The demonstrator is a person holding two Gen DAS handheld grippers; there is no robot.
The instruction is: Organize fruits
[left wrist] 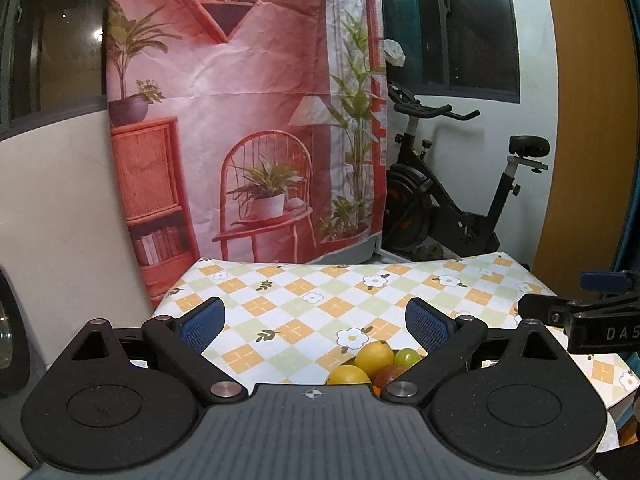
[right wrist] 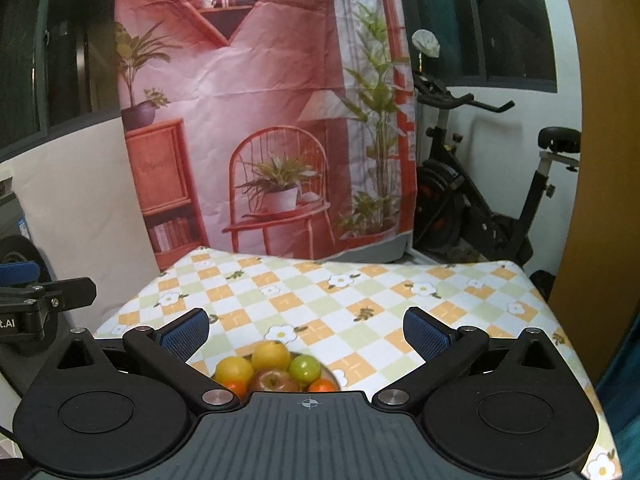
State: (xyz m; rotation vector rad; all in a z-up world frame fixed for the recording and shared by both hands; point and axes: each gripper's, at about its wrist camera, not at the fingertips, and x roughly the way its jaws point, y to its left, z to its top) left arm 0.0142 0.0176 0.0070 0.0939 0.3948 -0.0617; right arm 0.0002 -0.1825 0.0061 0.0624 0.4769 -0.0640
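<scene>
**benchguy:** ok, what's in front of you? Biggest stuff first.

**me:** Biggest is the printed backdrop (right wrist: 256, 120), pink room scene with a chair and plants, hanging straight ahead of both my grippers. Off to the right of it there's an exercise bike (right wrist: 492, 184). Below that, the table with the checkered flower tablecloth (right wrist: 360, 300) runs out ahead of me, right under both sets of fingers.

**benchguy:** And the grippers?

**me:** My left gripper (left wrist: 316, 322) is spread wide, nothing between the blue pads. My right gripper (right wrist: 306, 330) is the same, wide and holding nothing. From the left camera the right one's tip pokes in at the far right edge; from the right camera the left one shows at the far left.

**benchguy:** Fruit?

**me:** All piled together right at the base of my right gripper, low between its fingers: two lemons (right wrist: 271, 354), a reddish apple (right wrist: 274, 380), a green fruit (right wrist: 305, 368) and a couple of oranges (right wrist: 323, 386) half hidden by the gripper body. Looks like a dish under them, can't really tell. From my left gripper the pile sits low and to the right, tucked by the right finger.
</scene>
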